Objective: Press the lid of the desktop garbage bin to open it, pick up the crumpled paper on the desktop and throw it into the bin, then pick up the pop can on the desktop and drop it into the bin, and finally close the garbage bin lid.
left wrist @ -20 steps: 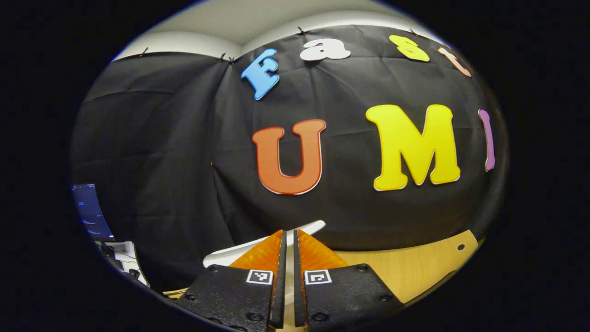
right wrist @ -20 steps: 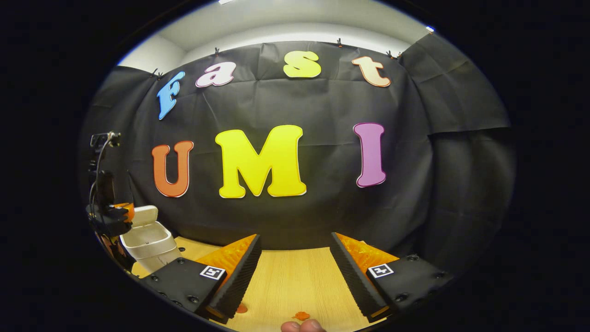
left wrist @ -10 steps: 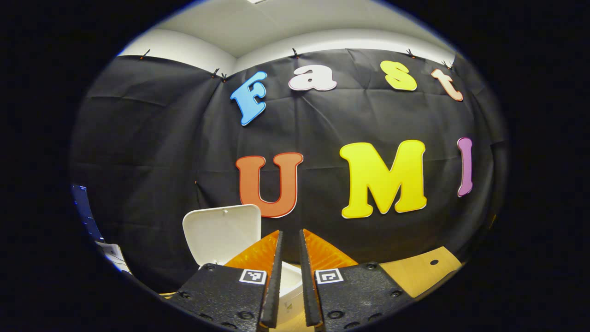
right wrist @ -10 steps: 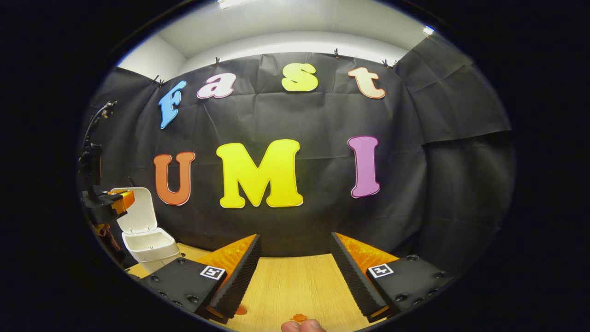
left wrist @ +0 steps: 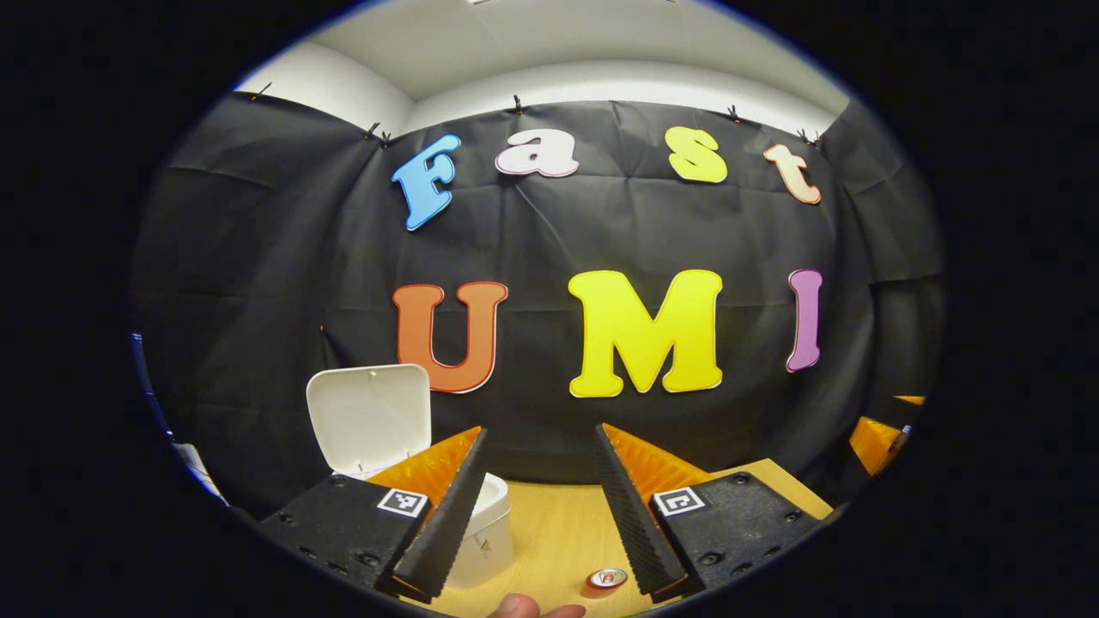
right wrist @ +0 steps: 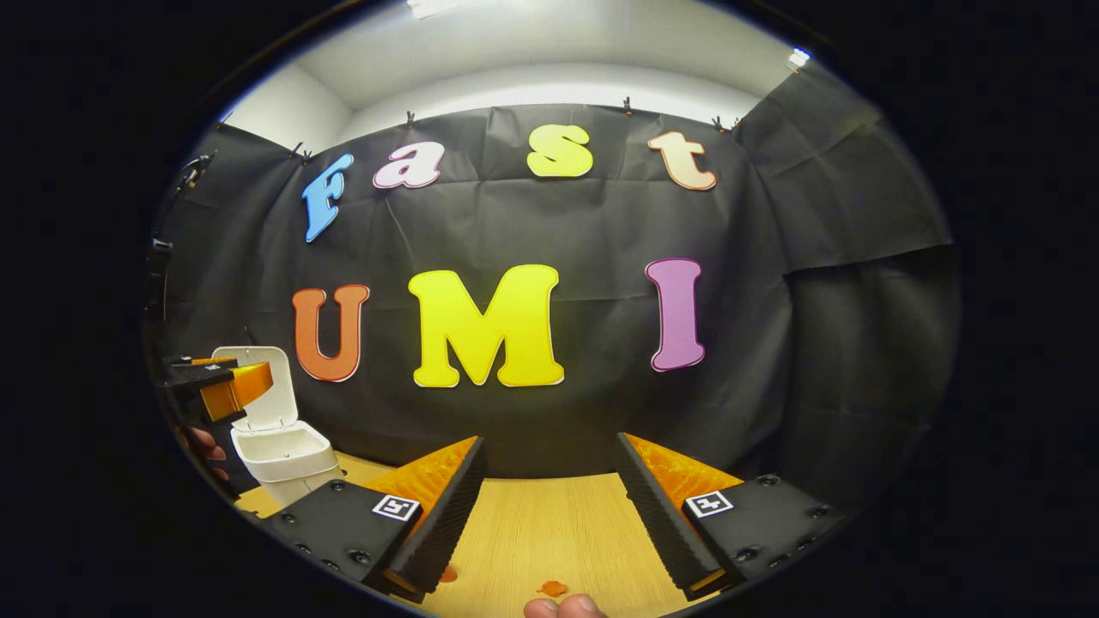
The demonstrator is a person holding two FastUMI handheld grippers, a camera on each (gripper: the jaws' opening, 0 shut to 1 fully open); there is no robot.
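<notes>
Left gripper view is showing the left gripper (left wrist: pixel 537 493) hanging above the tabletop (left wrist: pixel 558 532) with its jaws spread wide and nothing between them. The garbage bin (left wrist: pixel 485 536) is sitting near the left edge of the tabletop, its lid (left wrist: pixel 369 419) standing upright against the wall cloth, so the press step looks done and the mouth is free for drops. The pop can (left wrist: pixel 607 578) is standing upright toward the near edge, just beside the inner face of this gripper's right finger; judged, that is why the jaws are opening here. Crumpled paper: cannot locate it in either view.

Right gripper view is showing the right gripper (right wrist: pixel 549 498) also gaping and empty, idling over bare tabletop well apart from the bin, likely keeping out of the way. A fingertip (right wrist: pixel 562 608) of the person is peeking in at the bottom edge.
</notes>
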